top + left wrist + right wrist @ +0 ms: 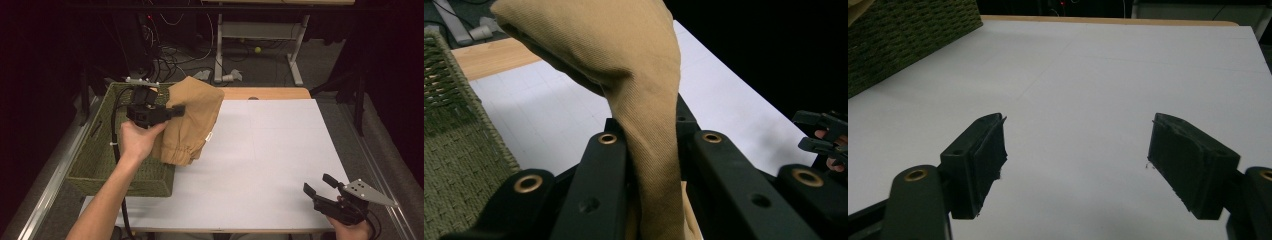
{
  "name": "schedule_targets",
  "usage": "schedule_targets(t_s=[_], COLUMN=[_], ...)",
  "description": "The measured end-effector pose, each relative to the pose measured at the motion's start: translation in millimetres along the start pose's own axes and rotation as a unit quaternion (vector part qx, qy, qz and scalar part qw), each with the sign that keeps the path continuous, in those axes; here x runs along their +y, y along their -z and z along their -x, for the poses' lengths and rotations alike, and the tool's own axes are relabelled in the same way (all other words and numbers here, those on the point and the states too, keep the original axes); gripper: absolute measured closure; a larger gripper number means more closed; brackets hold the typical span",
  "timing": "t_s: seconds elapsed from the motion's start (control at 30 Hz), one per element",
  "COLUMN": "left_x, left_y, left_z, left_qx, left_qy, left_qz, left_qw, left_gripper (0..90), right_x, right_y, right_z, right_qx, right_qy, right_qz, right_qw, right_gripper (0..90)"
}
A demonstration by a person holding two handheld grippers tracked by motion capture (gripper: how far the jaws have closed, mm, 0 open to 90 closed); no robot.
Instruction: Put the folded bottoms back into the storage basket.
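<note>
Tan garment lifted at the basket's right rim, right gripper idle at the near right corner.

The white table (260, 165) carries a green woven basket (100, 160) along its left edge, reaching from the far left corner most of the way toward the near edge. A tan garment (192, 117) with an elastic cuff hangs over the basket's right rim, its lower part draping down onto the table just beside the basket. The left gripper (172, 111), held above the basket's far end, has its jaws pressed together on a fold of the garment; in the left gripper view the cloth rises between them and bunches above. The right gripper (320, 184) sits at the near right corner of the table, jaws spread wide with bare table between them, well apart from the garment.
</note>
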State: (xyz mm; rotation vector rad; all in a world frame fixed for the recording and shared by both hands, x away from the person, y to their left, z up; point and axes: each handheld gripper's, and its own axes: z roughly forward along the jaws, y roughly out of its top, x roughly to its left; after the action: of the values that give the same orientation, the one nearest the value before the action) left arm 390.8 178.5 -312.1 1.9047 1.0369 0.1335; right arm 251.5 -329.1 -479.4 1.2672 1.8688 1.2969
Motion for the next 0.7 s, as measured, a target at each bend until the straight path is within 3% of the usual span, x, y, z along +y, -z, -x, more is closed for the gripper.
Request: schedule_targets(t_s=[0.23,0.7], left_x=[-3.4,-12.9], left_y=[13.2,37.2], left_z=[-10.0,-24.8], left_qx=[-0.01,0.005], left_qy=[0.017,0.032], left_qz=[0.016,0.033], left_qw=[0.9997,0.9989], left_gripper=[79.4,79.4], right_x=[0.0,0.2], right_y=[-0.1,-0.3], right_z=[-0.1,-0.1], right_qx=[0.0,-0.001], right_qy=[0.0,0.001], right_qz=[0.0,-0.001], right_qw=[1.0,1.0], right_gripper=[23.7,23.7])
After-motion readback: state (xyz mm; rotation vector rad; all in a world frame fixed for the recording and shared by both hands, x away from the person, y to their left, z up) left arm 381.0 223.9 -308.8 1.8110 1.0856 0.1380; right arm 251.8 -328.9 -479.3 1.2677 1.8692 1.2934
